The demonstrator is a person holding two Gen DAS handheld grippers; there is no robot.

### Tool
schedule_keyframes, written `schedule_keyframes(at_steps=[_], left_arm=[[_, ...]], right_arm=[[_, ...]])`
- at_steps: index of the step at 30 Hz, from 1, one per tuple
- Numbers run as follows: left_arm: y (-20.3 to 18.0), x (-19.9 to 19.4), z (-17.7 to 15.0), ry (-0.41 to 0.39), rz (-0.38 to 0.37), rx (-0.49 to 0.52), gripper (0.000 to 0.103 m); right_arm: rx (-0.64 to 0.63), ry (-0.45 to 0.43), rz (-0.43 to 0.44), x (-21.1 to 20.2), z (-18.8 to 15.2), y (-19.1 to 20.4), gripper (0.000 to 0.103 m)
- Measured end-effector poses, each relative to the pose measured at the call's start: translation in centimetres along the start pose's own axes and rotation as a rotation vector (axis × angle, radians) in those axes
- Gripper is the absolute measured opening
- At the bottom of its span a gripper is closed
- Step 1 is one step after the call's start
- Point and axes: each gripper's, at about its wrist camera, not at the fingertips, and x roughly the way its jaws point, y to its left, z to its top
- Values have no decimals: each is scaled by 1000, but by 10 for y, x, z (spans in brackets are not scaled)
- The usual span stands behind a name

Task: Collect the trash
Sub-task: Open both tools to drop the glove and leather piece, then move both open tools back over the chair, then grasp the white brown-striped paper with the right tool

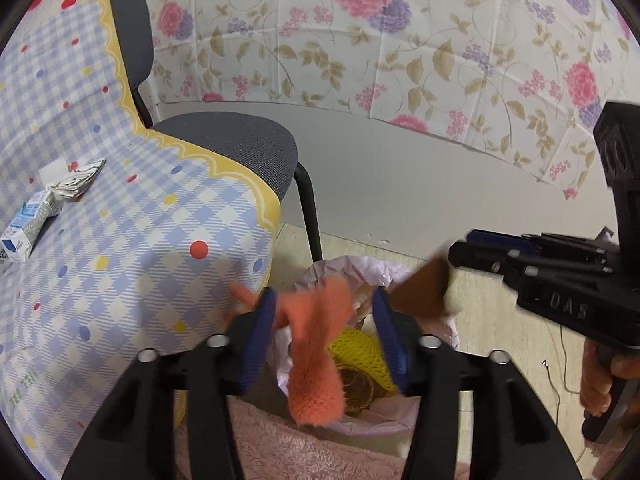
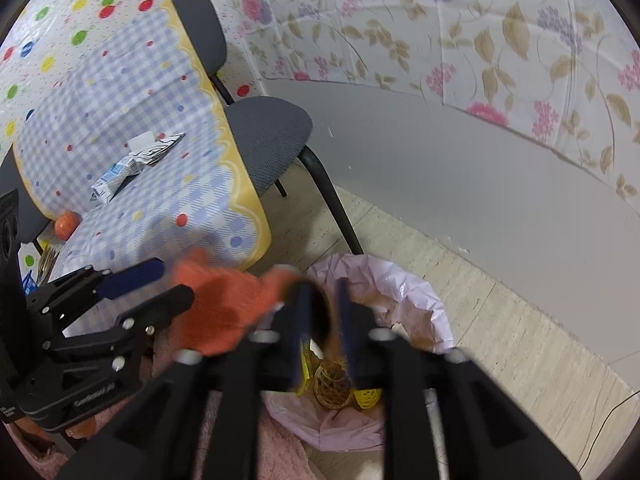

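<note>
Over the lined bin (image 1: 384,276), the released left tool (image 1: 324,336) flanks an orange glove (image 1: 316,360) hanging lengthwise, downward.

A: The bin (image 1: 384,276) is sitting on the floor just beside the table (image 1: 132,240), with the chair (image 1: 232,148) standing behind it, against the wall.
B: A glove (image 1: 316,344) is hanging over the bin, between the left gripper (image 1: 324,332) fingers.
A: And the carton (image 1: 28,228) is lying on the table, a wrapper (image 1: 80,180) touching it behind.
</note>
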Motion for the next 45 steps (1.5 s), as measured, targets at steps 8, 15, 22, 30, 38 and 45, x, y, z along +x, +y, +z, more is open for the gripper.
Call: schedule_keyframes(at_steps=[8, 15, 22, 30, 38, 45], left_arm=[[17, -24, 1, -62, 18, -71, 57], [44, -58, -16, -129, 80, -157, 63], [74, -83, -31, -168, 132, -233, 65], [126, -109, -46, -207, 243, -325, 65], [189, -133, -51, -238, 366, -418, 68], [242, -142, -49, -244, 461, -465, 70]], right_arm=[[-6, -56, -6, -13, 10, 1, 43], [-30, -85, 66, -16, 12, 22, 47], [-101, -92, 106, -13, 18, 57, 47], [-227, -110, 147, -2, 39, 112, 47], [-349, -114, 196, 25, 64, 172, 57], [-463, -98, 214, 71, 94, 226, 62]])
